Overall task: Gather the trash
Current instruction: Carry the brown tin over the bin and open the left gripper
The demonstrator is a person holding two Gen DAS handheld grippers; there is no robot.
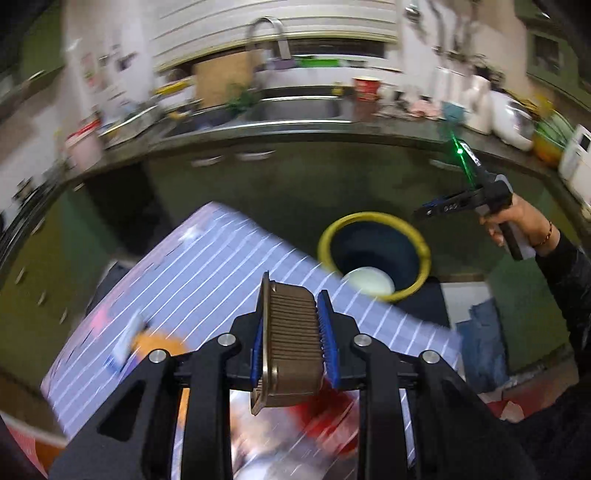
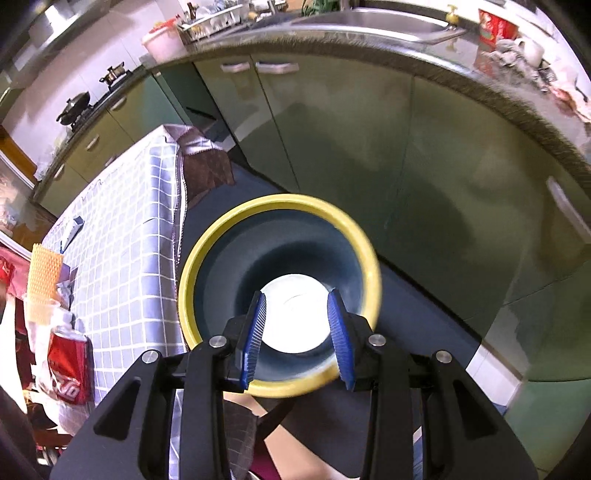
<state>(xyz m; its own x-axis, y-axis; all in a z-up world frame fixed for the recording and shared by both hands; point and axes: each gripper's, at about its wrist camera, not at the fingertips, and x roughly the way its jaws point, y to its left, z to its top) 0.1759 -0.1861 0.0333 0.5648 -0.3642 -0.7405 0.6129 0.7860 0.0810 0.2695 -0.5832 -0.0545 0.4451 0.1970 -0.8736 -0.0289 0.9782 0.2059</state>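
Note:
My left gripper (image 1: 293, 295) is shut on a brown ribbed paper cup (image 1: 291, 343), held on its side above the checked tablecloth (image 1: 207, 273). The yellow-rimmed dark bin (image 1: 373, 254) stands on the floor beyond the table's corner, with a white item (image 1: 369, 282) at its bottom. My right gripper (image 2: 297, 295) is open and empty, directly above the bin (image 2: 277, 291), looking down at the white item (image 2: 295, 317) inside. The right gripper also shows in the left wrist view (image 1: 443, 205), held in a hand over the bin.
The table (image 2: 122, 258) holds a red crumpled can (image 2: 68, 365), an orange ribbed piece (image 2: 42, 280) and small wrappers. Green cabinets (image 2: 351, 129) and a countertop with a sink (image 2: 369, 18) stand close behind the bin. A dark floor mat (image 2: 424, 332) lies under it.

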